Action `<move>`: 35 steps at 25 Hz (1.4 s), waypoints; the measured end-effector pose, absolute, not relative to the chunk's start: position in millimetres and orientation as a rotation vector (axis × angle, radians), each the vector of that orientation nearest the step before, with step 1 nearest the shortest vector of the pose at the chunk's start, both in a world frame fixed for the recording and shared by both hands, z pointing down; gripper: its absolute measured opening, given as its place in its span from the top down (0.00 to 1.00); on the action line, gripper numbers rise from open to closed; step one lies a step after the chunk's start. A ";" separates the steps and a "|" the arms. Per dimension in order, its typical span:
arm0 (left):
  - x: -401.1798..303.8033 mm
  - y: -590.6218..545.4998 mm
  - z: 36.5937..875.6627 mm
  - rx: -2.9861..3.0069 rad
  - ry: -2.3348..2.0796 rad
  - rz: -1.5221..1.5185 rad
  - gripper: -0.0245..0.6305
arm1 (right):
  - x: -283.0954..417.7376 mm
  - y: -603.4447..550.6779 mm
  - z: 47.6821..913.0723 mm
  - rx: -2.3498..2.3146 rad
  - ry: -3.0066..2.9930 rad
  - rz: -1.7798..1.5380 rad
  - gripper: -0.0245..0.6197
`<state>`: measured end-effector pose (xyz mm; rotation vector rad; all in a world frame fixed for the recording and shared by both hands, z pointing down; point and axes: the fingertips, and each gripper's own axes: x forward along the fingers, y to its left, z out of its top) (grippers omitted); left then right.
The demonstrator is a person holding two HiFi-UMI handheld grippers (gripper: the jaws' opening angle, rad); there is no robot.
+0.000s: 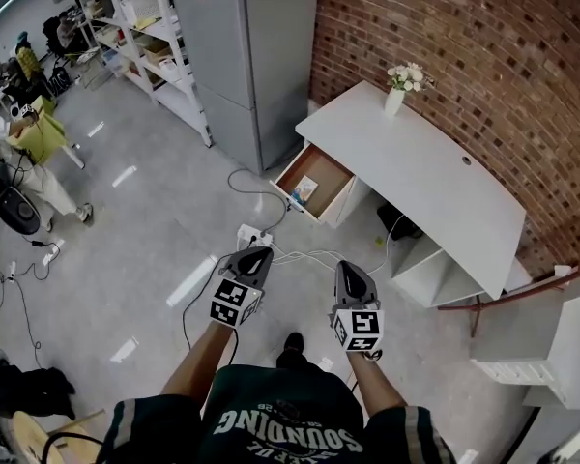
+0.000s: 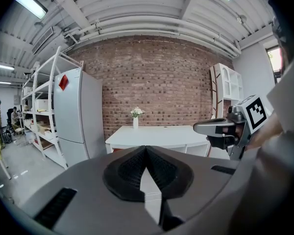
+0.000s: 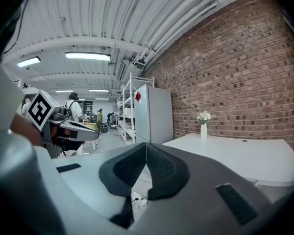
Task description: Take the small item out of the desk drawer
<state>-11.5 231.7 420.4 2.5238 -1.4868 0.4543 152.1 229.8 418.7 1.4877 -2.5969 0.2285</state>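
White tabletop (image 1: 416, 177) runs along the brick wall, and at its end nearest the grey cabinet (image 1: 256, 56) the wooden drawer (image 1: 314, 184) stands pulled open. Inside lies a pale small item (image 1: 305, 188), though I cannot tell what it is from here. The person stands well apart from it, holding the left tool (image 1: 256, 252) and the right tool (image 1: 348, 269) out side by side, each with its jaws closed together and nothing in them. I'd judge this the approach, with the reach into the drawer not yet begun. Next, one tool must get over the drawer and part its jaws before dipping in. A power strip (image 1: 254, 235) and loose cables (image 1: 309, 255) lie on the floor between the person and the drawer, a likely trip. A vase of flowers (image 1: 398, 83) stands at the tabletop's far end, out of the way.
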 end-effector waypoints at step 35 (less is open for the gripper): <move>-24.6 126.1 437.4 2.500 -1.508 0.415 0.94 | 121.9 134.5 435.3 1.397 -2.593 0.215 0.92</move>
